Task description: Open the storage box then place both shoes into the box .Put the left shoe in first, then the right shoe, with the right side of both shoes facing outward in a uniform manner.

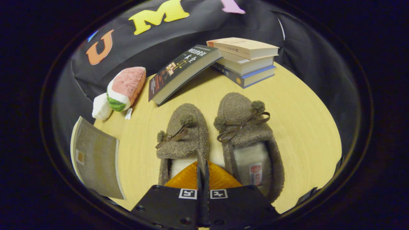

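Both shoes, the left shoe [183,135] and right shoe [247,140], sit side by side mid-frame on the table [306,127], neither boxed yet by my reckoning, while the gripper [203,174] at bottom centre hovers with fingers closed, empty.

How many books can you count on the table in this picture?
4. Three lie stacked beyond the shoes; a dark-covered book leans against that stack; the gripper is shut. The flat grey thing beside the left shoe may be a fifth.
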{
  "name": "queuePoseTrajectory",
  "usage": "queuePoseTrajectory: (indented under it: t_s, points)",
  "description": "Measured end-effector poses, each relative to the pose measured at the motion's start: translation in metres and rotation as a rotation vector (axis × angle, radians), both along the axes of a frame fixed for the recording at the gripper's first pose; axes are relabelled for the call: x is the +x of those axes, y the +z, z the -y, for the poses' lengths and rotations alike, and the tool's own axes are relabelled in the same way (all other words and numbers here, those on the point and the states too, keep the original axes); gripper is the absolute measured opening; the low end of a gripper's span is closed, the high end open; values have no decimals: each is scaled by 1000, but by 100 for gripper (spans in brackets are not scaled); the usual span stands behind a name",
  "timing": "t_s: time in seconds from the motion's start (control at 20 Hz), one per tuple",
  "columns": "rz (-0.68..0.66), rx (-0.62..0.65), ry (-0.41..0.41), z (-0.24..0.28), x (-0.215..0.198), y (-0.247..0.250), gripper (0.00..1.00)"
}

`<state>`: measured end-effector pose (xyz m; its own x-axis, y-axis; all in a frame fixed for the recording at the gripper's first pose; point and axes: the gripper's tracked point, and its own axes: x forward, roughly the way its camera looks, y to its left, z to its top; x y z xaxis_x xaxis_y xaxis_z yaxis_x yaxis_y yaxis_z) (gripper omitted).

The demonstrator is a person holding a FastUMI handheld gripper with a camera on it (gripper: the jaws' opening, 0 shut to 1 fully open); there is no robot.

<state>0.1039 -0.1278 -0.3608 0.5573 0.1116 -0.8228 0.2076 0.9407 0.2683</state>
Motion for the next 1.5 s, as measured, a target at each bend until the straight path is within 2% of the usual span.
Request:
queuePoseTrajectory:
  t_s: [0.25,0.4,0.75,1.2,1.5]
  points:
    - [-11,96,-59,-11,-6,12,0]
    - [-6,137,-67,-26,-13,29,0]
    - [69,198,-66,-74,-21,98,0]
    - [244,268,-42,-175,-22,215,0]
    - [292,285,18,-272,-31,239,0]
